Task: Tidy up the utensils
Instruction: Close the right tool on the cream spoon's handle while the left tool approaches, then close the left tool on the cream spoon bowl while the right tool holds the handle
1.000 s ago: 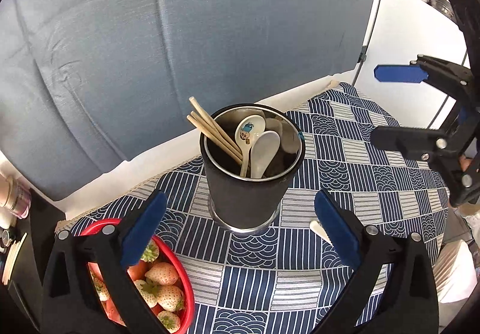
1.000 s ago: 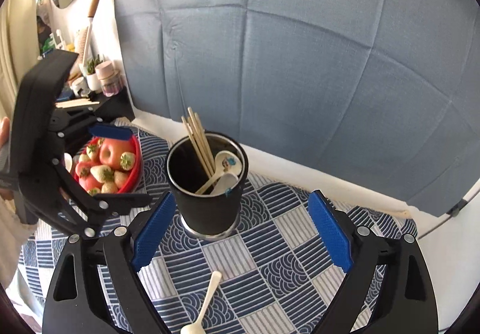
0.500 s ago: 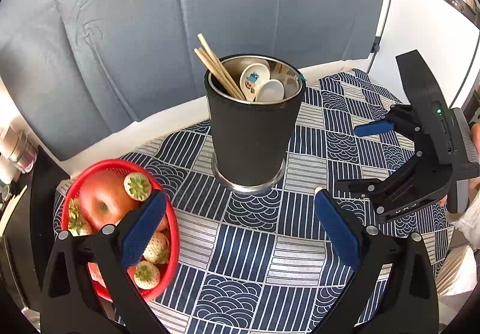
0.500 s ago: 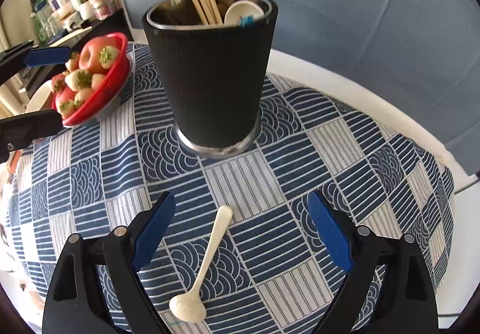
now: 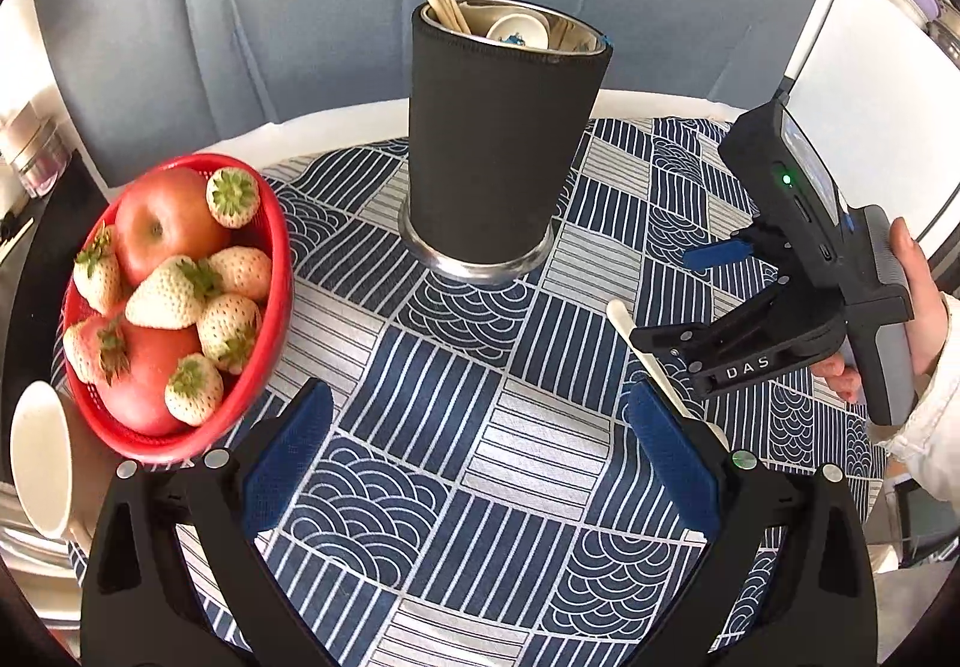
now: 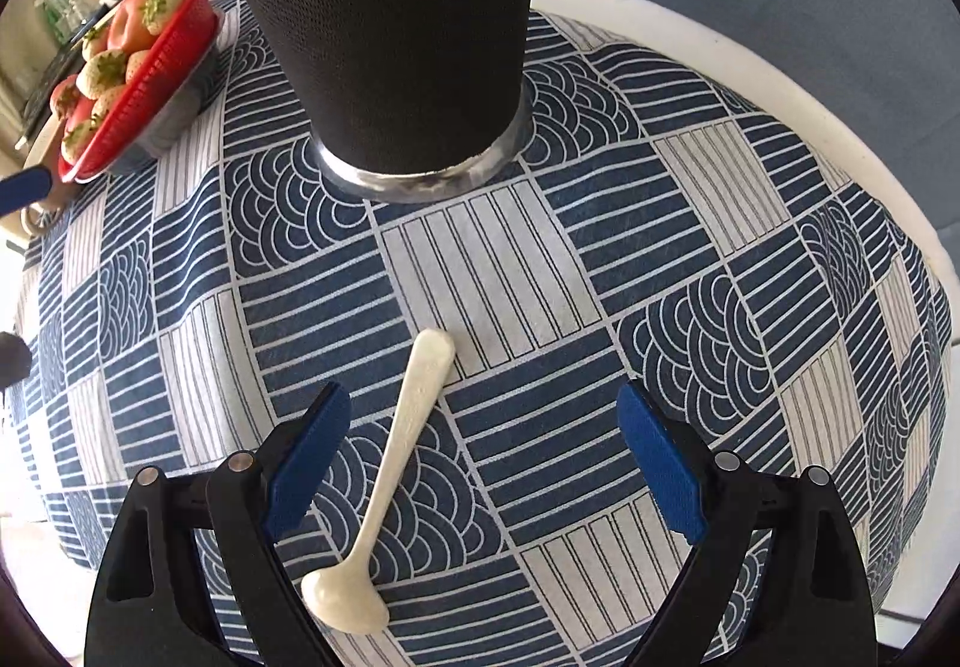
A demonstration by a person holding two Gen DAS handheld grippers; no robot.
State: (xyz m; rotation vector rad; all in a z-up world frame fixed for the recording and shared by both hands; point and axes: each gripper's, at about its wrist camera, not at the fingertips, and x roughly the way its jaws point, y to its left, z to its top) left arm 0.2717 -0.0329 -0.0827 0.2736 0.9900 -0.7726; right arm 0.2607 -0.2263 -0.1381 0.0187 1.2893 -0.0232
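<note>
On the blue patterned tablecloth (image 6: 540,259), a white spoon (image 6: 390,463) is being straddled by the wide-open, empty right gripper (image 6: 483,466), just near of the black utensil holder (image 5: 504,127). Left of it, the left gripper (image 5: 480,451) is being held spread and empty beside a red fruit basket (image 5: 264,259).

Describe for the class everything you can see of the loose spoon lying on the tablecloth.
The cream-white spoon looks like glazed ceramic or plastic, one piece with a flat, round-ended handle and a small oval bowl. It lies flat on the blue-and-white patterned tablecloth, handle end toward the black utensil holder, bowl toward the camera. Nothing touches it but the cloth. It sits between the open fingers of the right gripper, nearer one of them.
</note>
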